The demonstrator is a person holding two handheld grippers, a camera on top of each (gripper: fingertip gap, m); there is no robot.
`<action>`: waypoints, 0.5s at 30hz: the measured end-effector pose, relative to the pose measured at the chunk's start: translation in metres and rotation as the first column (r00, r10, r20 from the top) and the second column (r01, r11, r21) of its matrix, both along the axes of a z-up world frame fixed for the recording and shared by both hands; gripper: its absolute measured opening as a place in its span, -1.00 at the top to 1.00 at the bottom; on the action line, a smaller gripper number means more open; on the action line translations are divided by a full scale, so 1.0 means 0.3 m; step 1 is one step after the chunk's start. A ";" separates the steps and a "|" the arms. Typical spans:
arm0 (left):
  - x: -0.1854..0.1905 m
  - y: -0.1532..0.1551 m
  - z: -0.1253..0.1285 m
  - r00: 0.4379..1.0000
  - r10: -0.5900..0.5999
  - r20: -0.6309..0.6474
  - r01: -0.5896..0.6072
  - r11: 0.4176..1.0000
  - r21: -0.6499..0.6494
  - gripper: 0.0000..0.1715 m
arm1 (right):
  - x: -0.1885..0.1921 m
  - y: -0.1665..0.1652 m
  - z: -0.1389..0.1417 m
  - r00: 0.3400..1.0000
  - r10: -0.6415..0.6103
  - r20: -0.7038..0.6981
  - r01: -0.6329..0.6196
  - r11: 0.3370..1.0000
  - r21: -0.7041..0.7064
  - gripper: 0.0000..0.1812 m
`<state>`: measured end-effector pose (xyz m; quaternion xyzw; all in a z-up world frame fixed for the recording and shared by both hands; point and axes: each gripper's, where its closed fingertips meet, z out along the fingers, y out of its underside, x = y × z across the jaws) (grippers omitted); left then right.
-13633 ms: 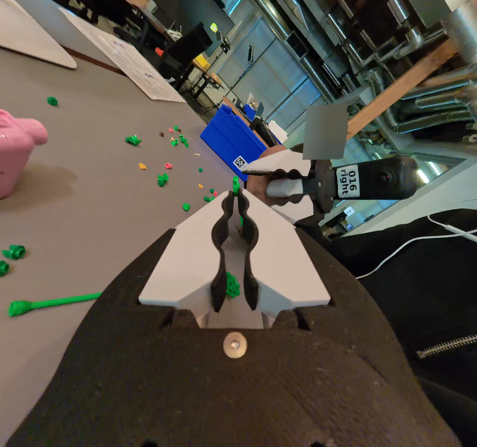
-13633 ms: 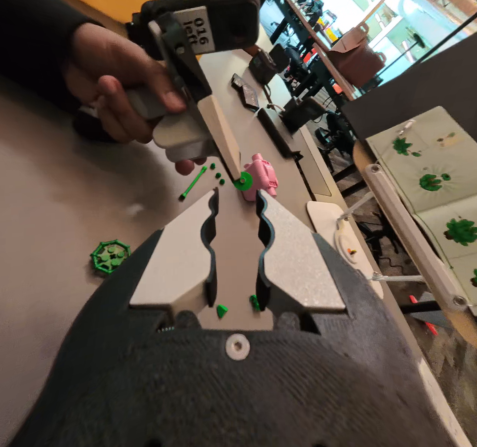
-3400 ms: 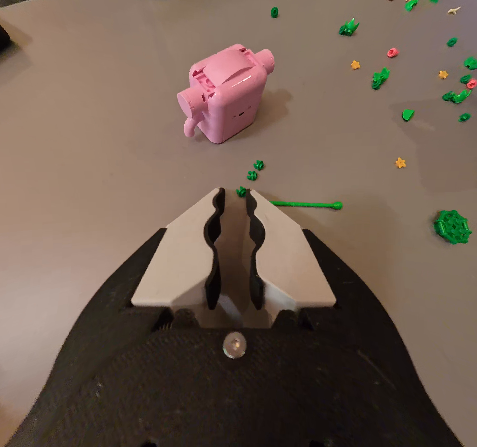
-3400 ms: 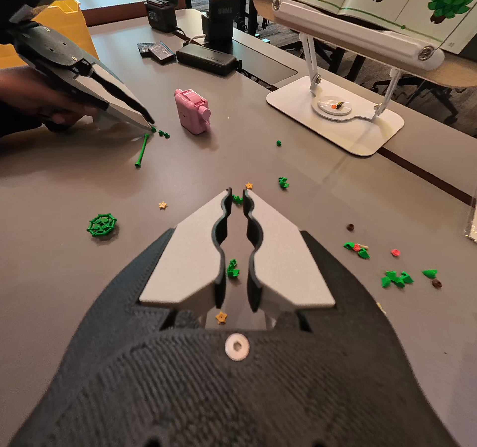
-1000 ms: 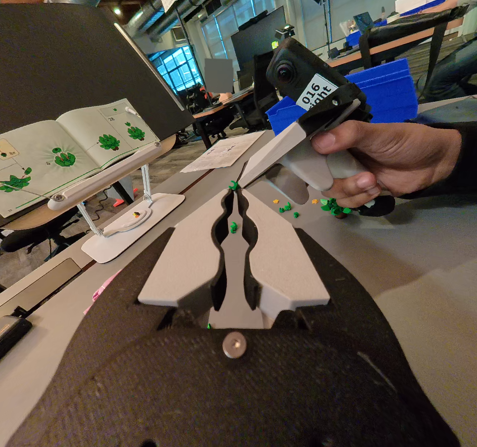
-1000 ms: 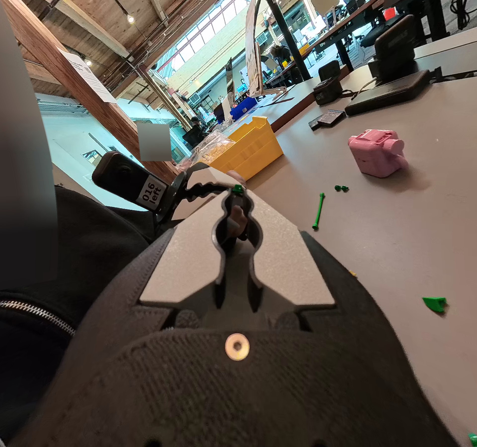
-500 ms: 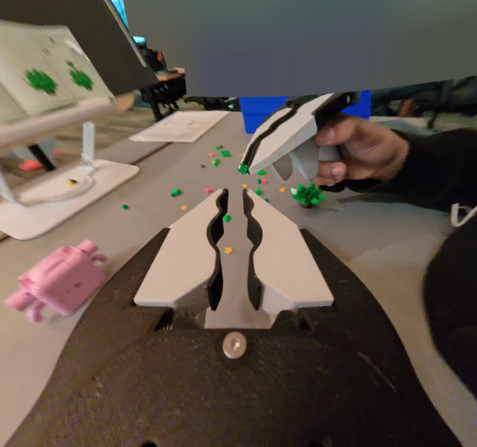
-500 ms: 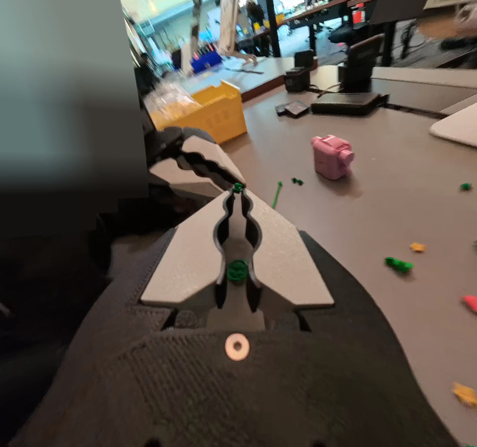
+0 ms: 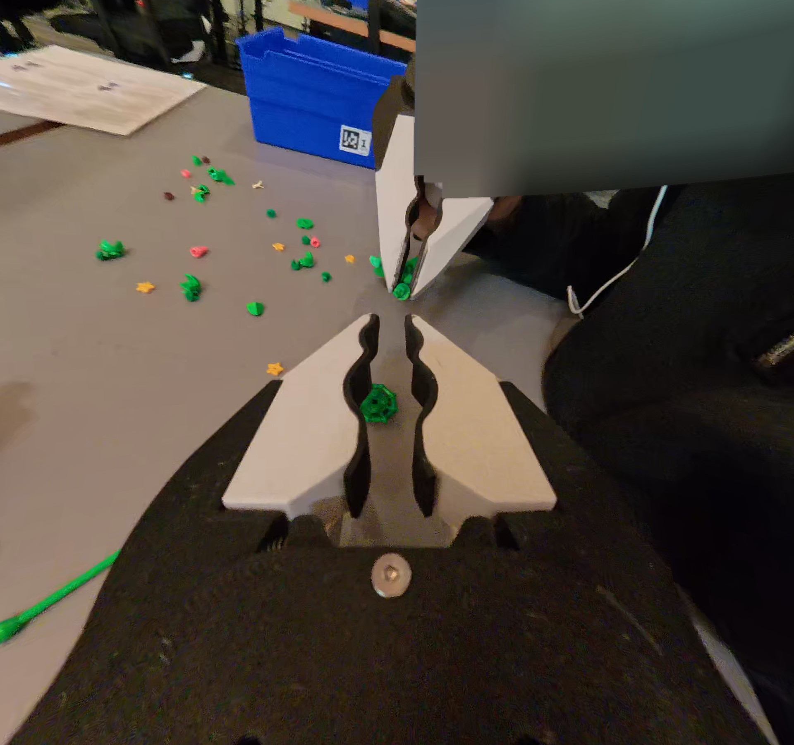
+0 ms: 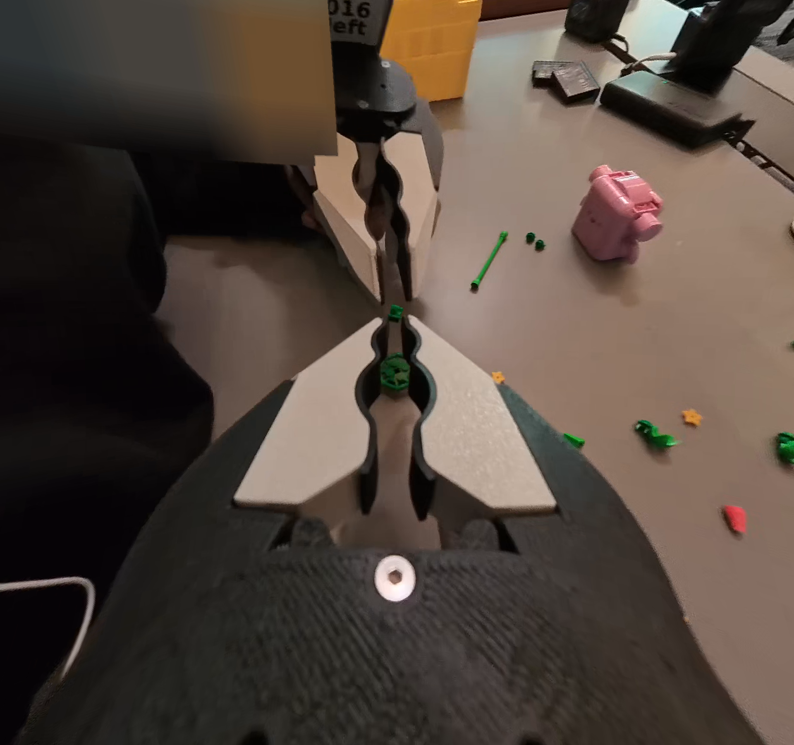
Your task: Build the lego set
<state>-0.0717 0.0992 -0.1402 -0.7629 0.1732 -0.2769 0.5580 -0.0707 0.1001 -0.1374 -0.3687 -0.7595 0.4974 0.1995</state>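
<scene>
Our left claw point(image 9: 392, 317) has let go and now stands spread and empty; the small green piece point(image 10: 394, 312) sits pinched in our right claw point(image 10: 395, 321), tip-to-tip ahead, above the green web disc point(image 9: 378, 403). Handover looks done.

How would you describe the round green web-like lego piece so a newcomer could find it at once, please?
On the grey table, look between the open fingers of the left gripper. The green web-like disc lies there flat, larger than the scattered bits and the only openwork wheel.
</scene>
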 end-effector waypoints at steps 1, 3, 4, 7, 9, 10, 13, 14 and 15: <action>0.005 0.000 0.006 0.999 -0.008 0.033 0.008 1.000 -0.003 0.91 | 0.006 -0.005 -0.002 1.000 0.011 0.002 -0.011 1.000 0.007 0.96; 0.010 -0.001 0.012 0.997 -0.023 0.072 0.024 1.000 -0.005 0.91 | 0.016 -0.016 -0.011 0.999 0.032 0.020 -0.032 0.999 0.019 0.96; 0.008 -0.001 0.009 0.997 -0.025 0.074 0.025 1.000 -0.007 0.92 | 0.020 -0.022 -0.016 0.999 0.042 0.030 -0.043 0.999 0.019 0.96; 0.014 -0.003 0.016 0.986 -0.041 0.165 0.048 0.998 -0.040 0.95 | 0.018 -0.025 -0.020 0.999 0.041 0.016 -0.041 0.998 0.051 0.96; 0.004 0.010 0.020 0.957 -0.026 0.290 0.059 0.993 -0.105 0.92 | 0.011 -0.016 -0.024 1.000 0.023 -0.011 -0.022 0.995 0.100 0.96; 0.006 0.006 0.029 0.936 -0.041 0.349 0.086 0.989 -0.116 0.89 | 0.008 -0.014 -0.025 1.000 0.018 -0.024 -0.015 0.992 0.122 0.96; 0.010 0.004 0.023 0.918 -0.044 0.393 0.114 0.981 -0.158 0.84 | 0.001 -0.015 -0.016 0.997 0.013 -0.075 0.000 0.986 0.169 0.96; 0.013 0.007 0.013 0.926 -0.034 0.376 0.107 0.979 -0.174 0.84 | 0.000 -0.016 -0.013 0.996 0.014 -0.091 0.002 0.983 0.181 0.97; 0.016 0.011 0.002 0.933 -0.022 0.358 0.096 0.977 -0.189 0.86 | -0.001 -0.016 -0.011 0.994 0.015 -0.106 0.006 0.980 0.198 0.96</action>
